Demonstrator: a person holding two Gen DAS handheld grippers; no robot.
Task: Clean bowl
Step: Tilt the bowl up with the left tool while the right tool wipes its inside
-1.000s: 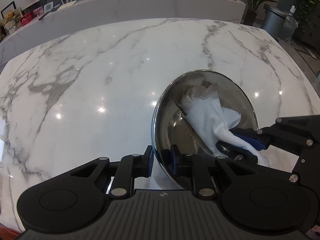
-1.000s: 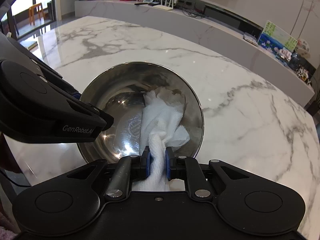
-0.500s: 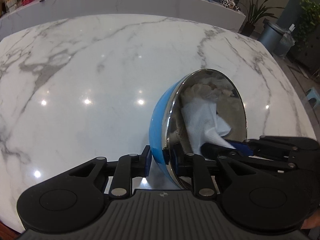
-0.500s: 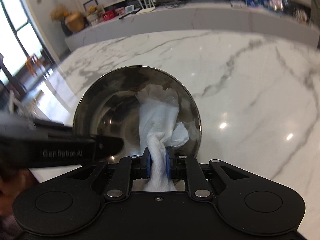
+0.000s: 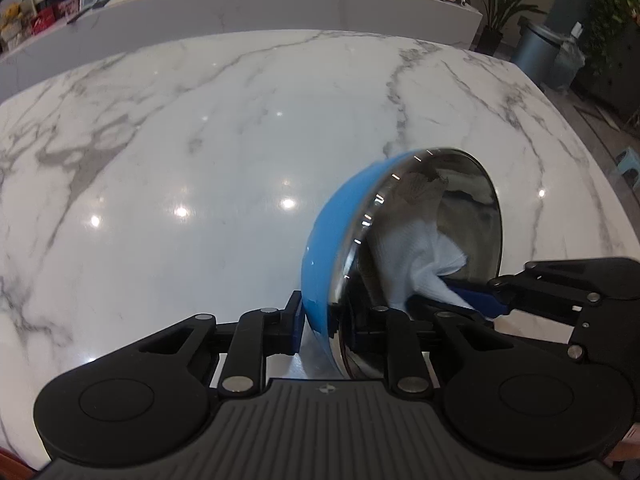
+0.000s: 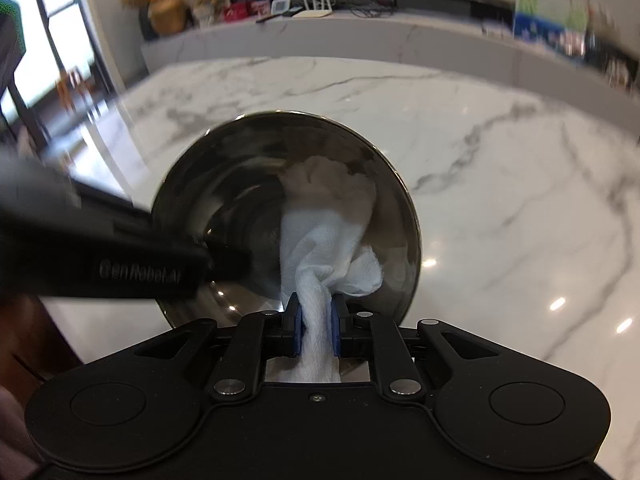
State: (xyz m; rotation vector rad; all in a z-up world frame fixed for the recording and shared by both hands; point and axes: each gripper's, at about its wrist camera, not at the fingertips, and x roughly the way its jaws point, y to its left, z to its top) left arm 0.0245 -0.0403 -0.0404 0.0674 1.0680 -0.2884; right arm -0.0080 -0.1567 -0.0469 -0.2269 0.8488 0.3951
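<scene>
A bowl [image 5: 332, 232], blue outside and shiny steel inside, is held tilted on its side above the marble table. My left gripper [image 5: 326, 320] is shut on its near rim, one finger outside and one inside. My right gripper [image 6: 316, 326] is shut on a white cloth [image 6: 324, 240] and presses it against the steel inside of the bowl [image 6: 240, 184]. In the left wrist view the cloth [image 5: 416, 256] lies in the bowl, with the right gripper [image 5: 472, 300] reaching in from the right. In the right wrist view the left gripper's body [image 6: 120, 256] crosses from the left, blurred.
A white marble table [image 5: 200, 160] with grey veins spreads under the bowl. A long marble counter [image 5: 280, 0] with small items runs behind it. A grey bin [image 5: 540, 52] and plants stand on the floor at the far right.
The bowl has tipped further onto its side, so its blue outside now faces the left wrist camera. The right gripper has swung round with the cloth inside the bowl.
</scene>
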